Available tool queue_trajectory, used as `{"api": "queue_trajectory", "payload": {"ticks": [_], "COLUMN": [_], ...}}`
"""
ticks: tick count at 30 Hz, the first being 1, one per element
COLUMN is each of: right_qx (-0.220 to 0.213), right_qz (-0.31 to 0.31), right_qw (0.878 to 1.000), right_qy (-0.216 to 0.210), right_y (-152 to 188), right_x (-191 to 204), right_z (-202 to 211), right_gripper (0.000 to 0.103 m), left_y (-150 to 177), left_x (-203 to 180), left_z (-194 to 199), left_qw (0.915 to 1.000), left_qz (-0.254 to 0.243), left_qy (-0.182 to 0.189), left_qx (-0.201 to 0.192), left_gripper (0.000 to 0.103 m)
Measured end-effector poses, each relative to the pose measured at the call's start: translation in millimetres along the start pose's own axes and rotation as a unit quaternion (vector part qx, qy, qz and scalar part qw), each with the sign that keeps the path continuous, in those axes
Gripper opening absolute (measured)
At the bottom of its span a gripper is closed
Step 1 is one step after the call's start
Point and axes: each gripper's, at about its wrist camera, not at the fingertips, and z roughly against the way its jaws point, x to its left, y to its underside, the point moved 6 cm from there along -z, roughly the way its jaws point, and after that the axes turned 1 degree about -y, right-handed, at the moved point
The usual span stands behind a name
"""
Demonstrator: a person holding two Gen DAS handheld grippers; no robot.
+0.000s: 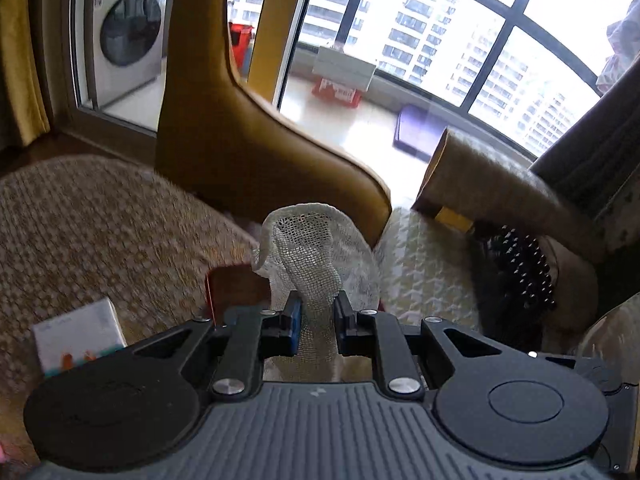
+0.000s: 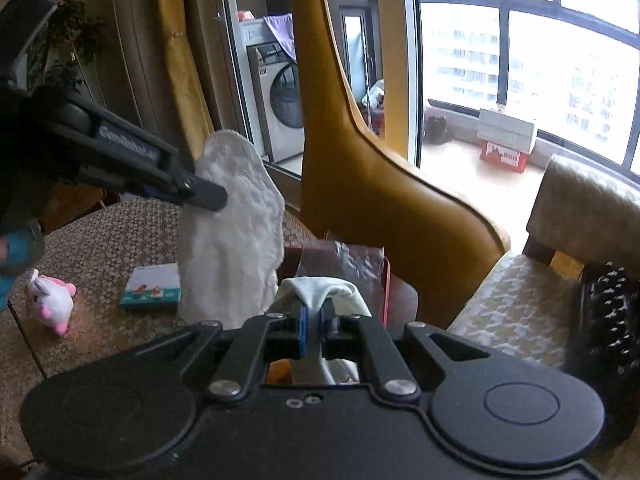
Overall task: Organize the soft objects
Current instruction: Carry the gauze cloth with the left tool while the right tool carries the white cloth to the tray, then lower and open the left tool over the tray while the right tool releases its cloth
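Observation:
My left gripper [image 1: 317,309] is shut on a white mesh cloth [image 1: 308,248] and holds it up above the table. In the right wrist view the same cloth [image 2: 230,236] hangs from the left gripper [image 2: 208,196], lifted over the table at the left. My right gripper [image 2: 316,312] is shut on a smooth white cloth [image 2: 320,288] that drapes over its fingertips. A pink and white plush toy [image 2: 50,300] lies on the table at the far left.
The table has a woven patterned cover [image 2: 100,236]. A small white and teal box [image 2: 154,286] lies on it, and shows in the left wrist view [image 1: 78,330]. A red container with a plastic bag [image 2: 352,264] stands ahead. A yellow chair back [image 2: 360,168], a cushioned chair [image 2: 520,296] and a black beaded mat [image 2: 608,312] are beyond.

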Motion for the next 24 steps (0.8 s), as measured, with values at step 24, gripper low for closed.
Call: {"api": "queue_trajectory", "payload": {"ticks": [24], "right_qx": [0.044], "right_qz": [-0.025], "right_qw": [0.999], "right_qy": [-0.015], "right_y": [18], "right_x": [-1], "right_z": [-69], "right_gripper": [0.011], "left_y": [50], "left_x": [19], "left_z": [-79], "left_qw": [0.9957], "left_qz": [-0.037], "left_qy": [-0.049], "left_qx": [0.069], "left_gripper": [0.016]}}
